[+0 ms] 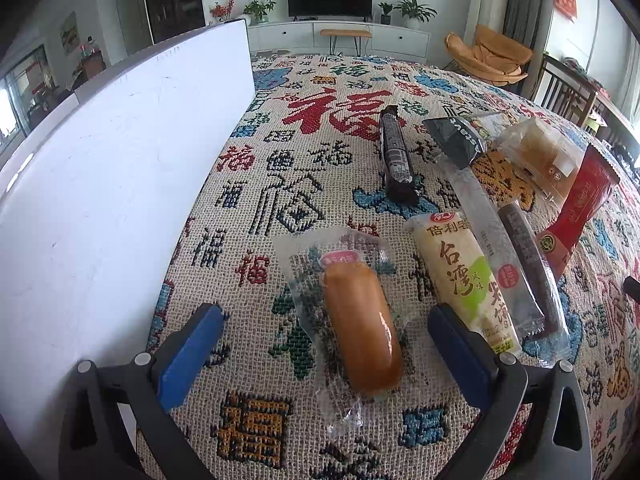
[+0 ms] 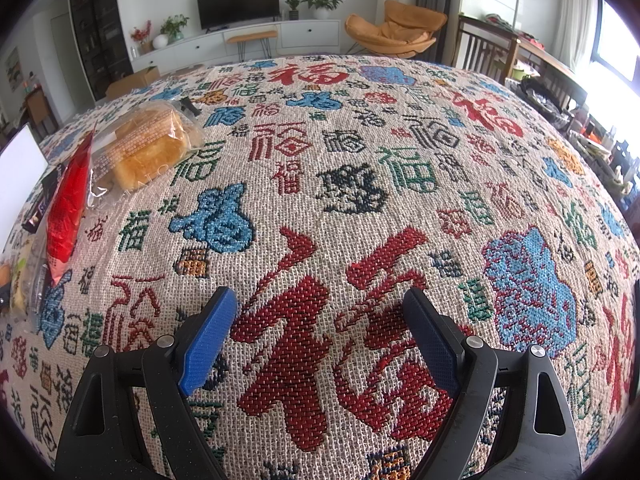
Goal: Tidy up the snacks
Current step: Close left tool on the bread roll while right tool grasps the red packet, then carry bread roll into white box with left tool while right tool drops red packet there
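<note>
Tablecloth (image 2: 360, 168) lies bare around right tongs (image 2: 320, 336).

The surface (image 1: 304, 184) is covered by a coarse woven cloth, rough and matt, with stitched-looking characters. Beside it stands a white box (image 1: 120, 184) with a smooth, matt wall. The bread roll (image 1: 360, 328) lies in clear, glossy plastic film that crinkles at its ends. The rice cracker pack (image 1: 464, 276) looks satiny, the red sachet (image 1: 576, 208) shiny. The left gripper (image 1: 324, 344) has blue textured pads (image 1: 192, 352) on black matt plastic arms with small metal pins.
</note>
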Motion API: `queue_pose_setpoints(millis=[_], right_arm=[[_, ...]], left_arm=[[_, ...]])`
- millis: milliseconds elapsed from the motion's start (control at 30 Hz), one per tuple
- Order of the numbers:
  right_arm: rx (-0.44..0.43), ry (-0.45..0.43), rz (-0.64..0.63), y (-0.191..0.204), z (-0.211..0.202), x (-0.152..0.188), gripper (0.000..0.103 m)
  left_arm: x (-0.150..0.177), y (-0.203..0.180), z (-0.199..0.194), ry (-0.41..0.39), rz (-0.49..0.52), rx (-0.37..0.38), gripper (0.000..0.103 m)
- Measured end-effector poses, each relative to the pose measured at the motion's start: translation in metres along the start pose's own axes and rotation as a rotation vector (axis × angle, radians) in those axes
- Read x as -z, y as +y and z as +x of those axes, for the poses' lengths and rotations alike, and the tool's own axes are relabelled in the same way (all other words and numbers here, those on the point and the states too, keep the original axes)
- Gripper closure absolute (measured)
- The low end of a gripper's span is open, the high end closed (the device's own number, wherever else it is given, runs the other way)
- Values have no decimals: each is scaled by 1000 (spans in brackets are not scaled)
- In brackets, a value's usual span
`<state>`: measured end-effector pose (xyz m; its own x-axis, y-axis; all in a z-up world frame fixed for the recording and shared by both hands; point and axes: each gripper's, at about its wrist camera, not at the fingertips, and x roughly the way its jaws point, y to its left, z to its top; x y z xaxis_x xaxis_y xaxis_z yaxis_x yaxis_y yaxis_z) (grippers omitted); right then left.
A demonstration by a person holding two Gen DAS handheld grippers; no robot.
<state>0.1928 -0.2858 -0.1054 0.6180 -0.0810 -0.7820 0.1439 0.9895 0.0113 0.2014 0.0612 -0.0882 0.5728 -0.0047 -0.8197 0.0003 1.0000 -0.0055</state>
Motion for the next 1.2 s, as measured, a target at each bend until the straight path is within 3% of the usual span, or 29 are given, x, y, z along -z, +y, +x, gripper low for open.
queue_pose_setpoints(millis=[333, 433, 467, 500, 600, 667, 700, 733, 833, 900, 933, 1033, 1200], right_arm=[[-6, 2, 3, -1, 1, -1, 14], [-15, 9, 3, -2, 2, -2, 14], [-33, 40, -4, -2, 0, -3, 17], [-65, 52, 13, -1, -5, -5, 17], [-340, -17, 99, 16, -38, -12, 16], [-491, -19, 98, 46, -47, -24, 16], [-538, -3, 84, 62, -44, -29, 16], [-560, 29, 72, 81, -35, -35, 18], [-541, 99, 95, 114, 0, -45, 19], [-571, 150, 143, 124, 23, -46, 52], [-587, 179, 164, 125, 32, -45, 81], [-606, 158, 238, 112, 24, -41, 85], [-618, 34, 119, 92, -41, -34, 88]], left_arm=[[-1, 1, 1, 7, 3, 8, 2], [6, -5, -12, -12, 35, 32, 29], [8, -8, -15, -22, 51, 45, 47], [10, -12, -19, -31, 66, 51, 53], [10, -14, -25, -60, 61, 67, 61], [11, -9, -31, -70, 25, 95, 65], [12, -4, -36, -75, -1, 113, 74], [13, 0, -41, -80, -22, 124, 80], [20, 10, -54, -78, -67, 167, 82], [26, 11, -63, -92, -57, 175, 83], [28, 12, -66, -99, -53, 181, 83], [36, 18, -76, -114, -88, 228, 83], [43, 18, -86, -131, -128, 308, 83]])
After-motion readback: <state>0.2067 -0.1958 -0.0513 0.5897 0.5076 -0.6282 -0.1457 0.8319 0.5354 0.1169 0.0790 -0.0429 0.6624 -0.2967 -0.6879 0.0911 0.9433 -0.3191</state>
